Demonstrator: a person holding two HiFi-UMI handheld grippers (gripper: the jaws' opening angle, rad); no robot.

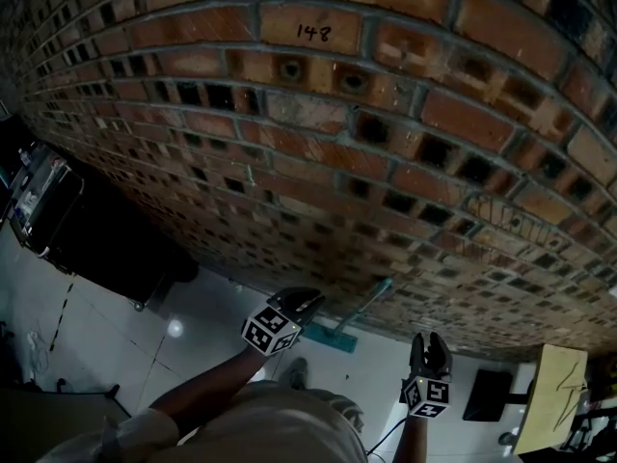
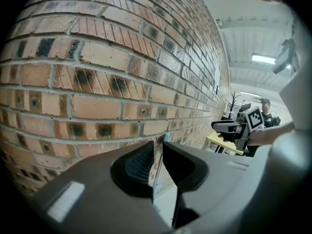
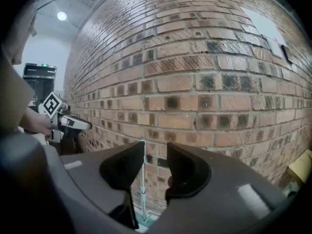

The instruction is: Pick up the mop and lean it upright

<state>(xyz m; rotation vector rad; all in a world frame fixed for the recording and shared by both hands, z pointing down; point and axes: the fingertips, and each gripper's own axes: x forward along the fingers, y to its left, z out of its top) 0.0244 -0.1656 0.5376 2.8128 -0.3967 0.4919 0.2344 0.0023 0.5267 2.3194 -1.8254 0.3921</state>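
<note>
Small, dim mop (image 1: 335, 338) against brick wall (image 1: 289, 114); left gripper (image 1: 307, 299) and right gripper (image 1: 431, 341) fingers apart, empty.

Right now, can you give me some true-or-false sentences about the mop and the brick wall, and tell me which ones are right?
1. The thin-handled mop with the flat teal head leans against the red brick wall. True.
2. The left gripper is squeezing the mop's handle. False: its fingers stand a little apart with nothing pressed between them, and the mop is farther off by the wall.
3. The mop's teal head sits on the pale shiny floor. True.
4. The right gripper is carrying a bucket. False: its fingers are apart and hold nothing, and no bucket shows.
</note>
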